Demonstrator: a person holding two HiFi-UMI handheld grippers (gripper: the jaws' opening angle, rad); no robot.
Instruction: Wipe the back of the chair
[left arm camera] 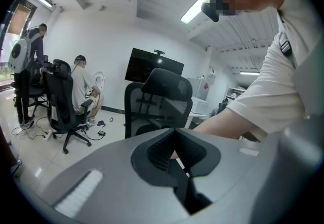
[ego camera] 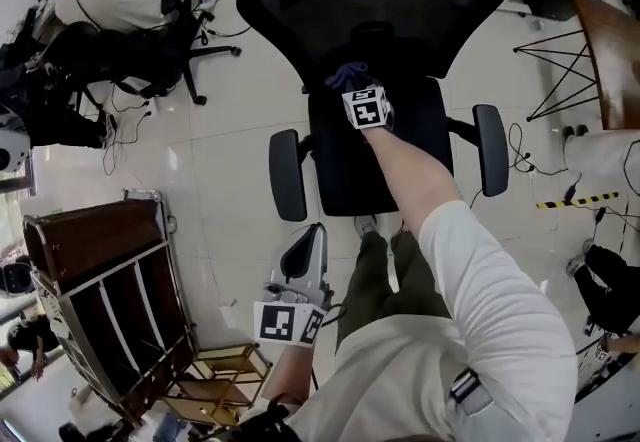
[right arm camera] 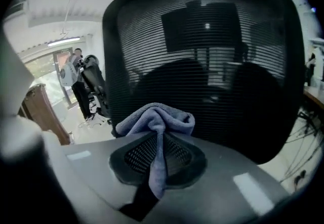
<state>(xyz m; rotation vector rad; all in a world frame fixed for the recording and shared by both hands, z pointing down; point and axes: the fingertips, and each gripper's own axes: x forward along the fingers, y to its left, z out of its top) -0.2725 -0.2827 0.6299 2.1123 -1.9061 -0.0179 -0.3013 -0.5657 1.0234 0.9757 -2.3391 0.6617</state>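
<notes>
I see the right hand-held gripper (right arm camera: 158, 153) clamped on the cloth (right arm camera: 154, 119), close to the chair back (right arm camera: 202, 56). The left hand-held gripper (left arm camera: 177, 156) is closed and empty.

**Three cameras, one shared chair**

The head view looks steeply down on the chair (ego camera: 380, 30), at upper centre of its frame. The right gripper view looks past the cloth (right arm camera: 154, 121) pinched in its jaws and faces the chair's back from close up, so the mesh fills the frame. The left gripper view looks roughly level across the room, with the same chair farther off at centre.
</notes>
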